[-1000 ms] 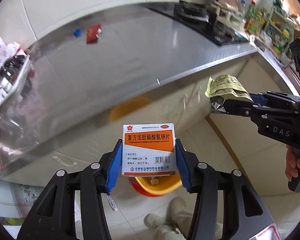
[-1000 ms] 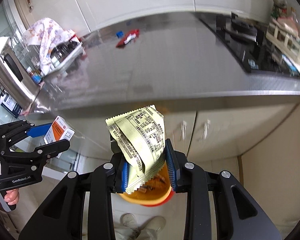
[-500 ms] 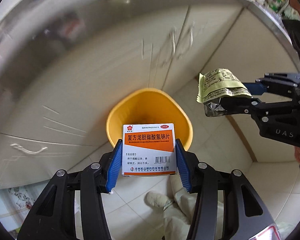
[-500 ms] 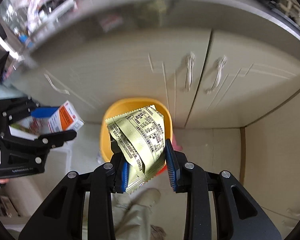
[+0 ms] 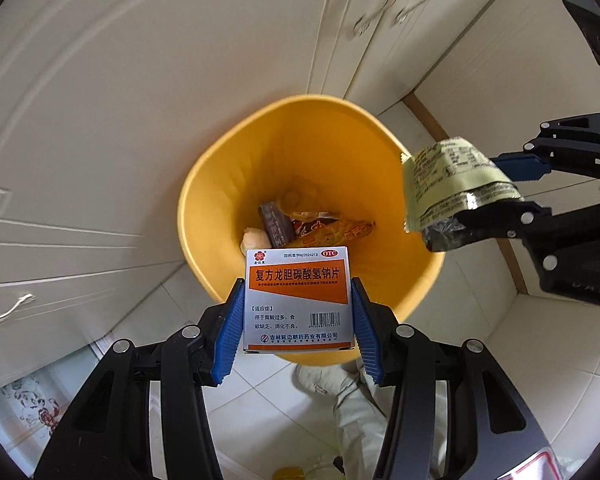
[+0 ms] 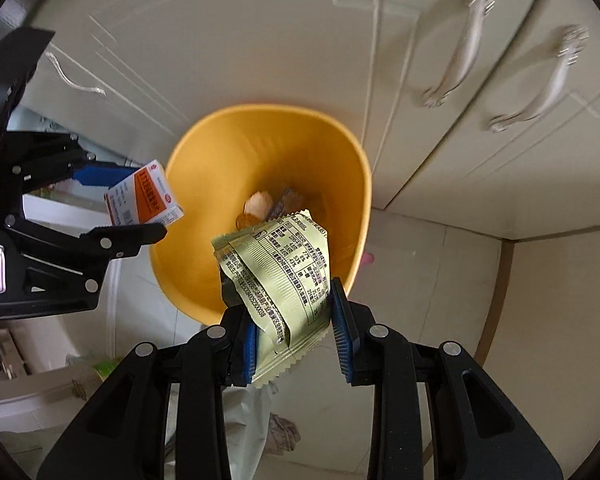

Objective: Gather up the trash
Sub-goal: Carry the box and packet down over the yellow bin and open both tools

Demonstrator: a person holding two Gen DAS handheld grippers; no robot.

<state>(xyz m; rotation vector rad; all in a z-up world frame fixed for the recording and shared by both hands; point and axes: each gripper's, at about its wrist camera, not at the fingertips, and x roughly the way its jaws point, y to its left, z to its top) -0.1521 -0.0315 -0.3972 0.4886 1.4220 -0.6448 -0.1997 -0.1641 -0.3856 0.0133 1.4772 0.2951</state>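
My left gripper is shut on an orange-and-white medicine box and holds it above the near rim of a yellow trash bin. My right gripper is shut on a crumpled pale green wrapper, also above the bin. In the left wrist view the wrapper hangs over the bin's right rim. In the right wrist view the box hangs over the bin's left rim. Several wrappers lie at the bin's bottom.
The bin stands on a white tiled floor against cream cabinet doors with metal handles. The person's shoe and trouser leg are just below the bin.
Both grippers have tipped down from the countertop to the bin and moved closer above it, each still holding its item. The bin's inside now shows.
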